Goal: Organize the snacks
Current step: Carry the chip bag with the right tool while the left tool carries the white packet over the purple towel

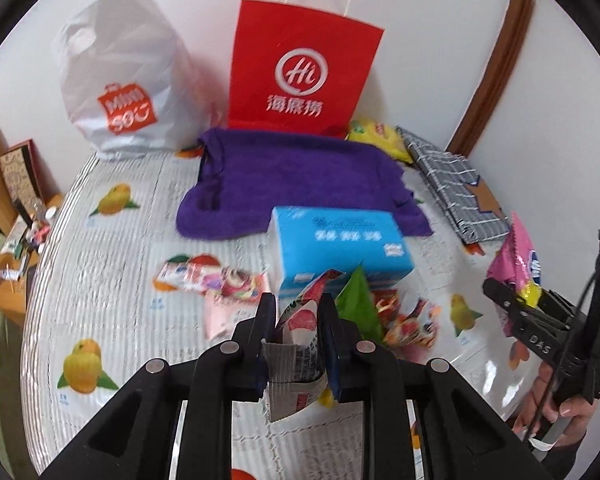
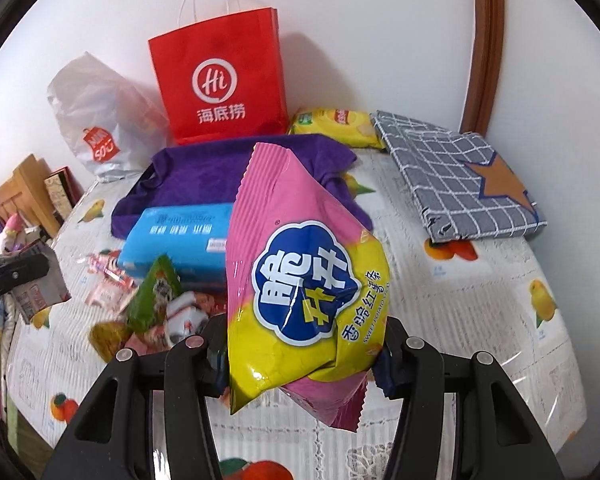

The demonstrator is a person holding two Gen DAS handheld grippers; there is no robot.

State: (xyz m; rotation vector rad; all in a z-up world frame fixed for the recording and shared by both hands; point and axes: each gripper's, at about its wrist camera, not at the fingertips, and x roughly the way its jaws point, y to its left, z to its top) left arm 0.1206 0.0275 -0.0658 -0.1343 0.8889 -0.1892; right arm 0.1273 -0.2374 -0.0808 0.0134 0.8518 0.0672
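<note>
My left gripper (image 1: 296, 316) is shut on a small silver snack packet (image 1: 298, 344) with a red fruit print, held above the table. It shows again at the left edge of the right wrist view as the same silver packet (image 2: 40, 280). My right gripper (image 2: 300, 344) is shut on a large pink-and-yellow chip bag (image 2: 300, 280), lifted off the table; that pink bag (image 1: 518, 260) also appears at the right of the left wrist view. A pile of loose snacks (image 2: 156, 312) lies under both grippers, beside a blue tissue pack (image 1: 340, 244).
A red paper bag (image 1: 304, 68) and a white plastic bag (image 1: 120, 80) stand against the wall behind a purple cloth bag (image 1: 292, 176). A yellow chip bag (image 2: 340, 126) and a grey checked cloth bag (image 2: 452, 176) lie at the back right. A wooden shelf (image 1: 8, 200) borders the table's left.
</note>
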